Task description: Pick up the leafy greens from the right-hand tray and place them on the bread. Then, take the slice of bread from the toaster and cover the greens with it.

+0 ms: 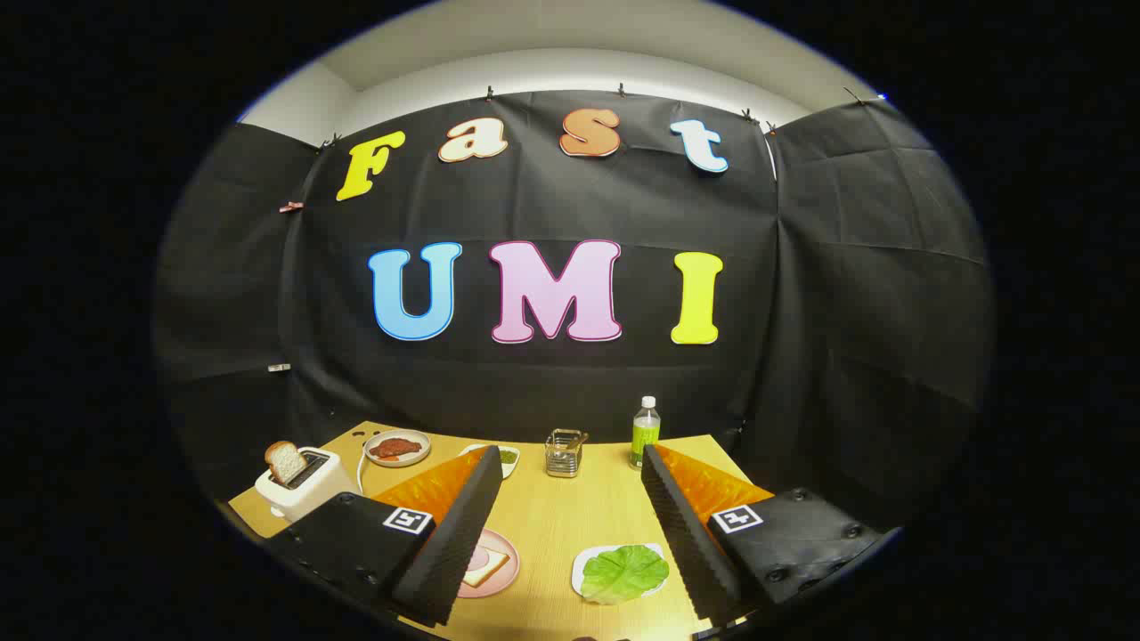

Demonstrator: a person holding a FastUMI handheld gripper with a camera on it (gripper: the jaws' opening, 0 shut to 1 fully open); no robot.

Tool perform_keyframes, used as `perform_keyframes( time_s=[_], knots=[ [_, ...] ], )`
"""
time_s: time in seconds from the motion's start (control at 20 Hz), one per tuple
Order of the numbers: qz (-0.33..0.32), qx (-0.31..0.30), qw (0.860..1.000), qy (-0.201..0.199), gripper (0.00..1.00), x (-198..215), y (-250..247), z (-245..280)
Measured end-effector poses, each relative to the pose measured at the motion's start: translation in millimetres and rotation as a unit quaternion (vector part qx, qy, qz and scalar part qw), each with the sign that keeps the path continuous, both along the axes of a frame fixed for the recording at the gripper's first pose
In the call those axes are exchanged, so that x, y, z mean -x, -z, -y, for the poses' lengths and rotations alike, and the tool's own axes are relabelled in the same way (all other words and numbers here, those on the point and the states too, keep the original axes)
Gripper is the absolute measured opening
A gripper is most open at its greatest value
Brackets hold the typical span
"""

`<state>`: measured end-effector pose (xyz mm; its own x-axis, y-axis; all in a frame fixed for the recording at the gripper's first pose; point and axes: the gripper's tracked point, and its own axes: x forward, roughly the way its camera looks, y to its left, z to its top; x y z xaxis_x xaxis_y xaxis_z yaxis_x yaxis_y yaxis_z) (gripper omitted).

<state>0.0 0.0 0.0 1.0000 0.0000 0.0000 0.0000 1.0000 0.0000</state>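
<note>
A green lettuce leaf (623, 572) lies on a white tray (584, 563) on the wooden table, just inside the right finger. A pink plate (504, 572) with a slice of bread (486, 566) sits beside the left finger, partly hidden by it. At the table's far left a white toaster (305, 485) holds an upright slice of bread (285, 461). My gripper (570, 534) hangs open above the table, nothing between its fingers.
Toward the back stand a plate of red meat (397, 448), a small dish of green stuff (508, 457), a wire holder (565, 452) and a green-labelled bottle (645, 433). The black cloth wall closes the far side.
</note>
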Motion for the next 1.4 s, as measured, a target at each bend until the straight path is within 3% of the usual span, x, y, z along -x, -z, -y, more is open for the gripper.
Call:
perform_keyframes(
  time_s=[0.55, 1.4],
  knots=[
    [-0.025, 0.003, 1.0, -0.013, 0.98, -8.6, 14.8, -8.6],
    [-0.06, -0.016, 0.998, 0.002, 0.98, -22.5, 35.0, 5.5]
  ],
)
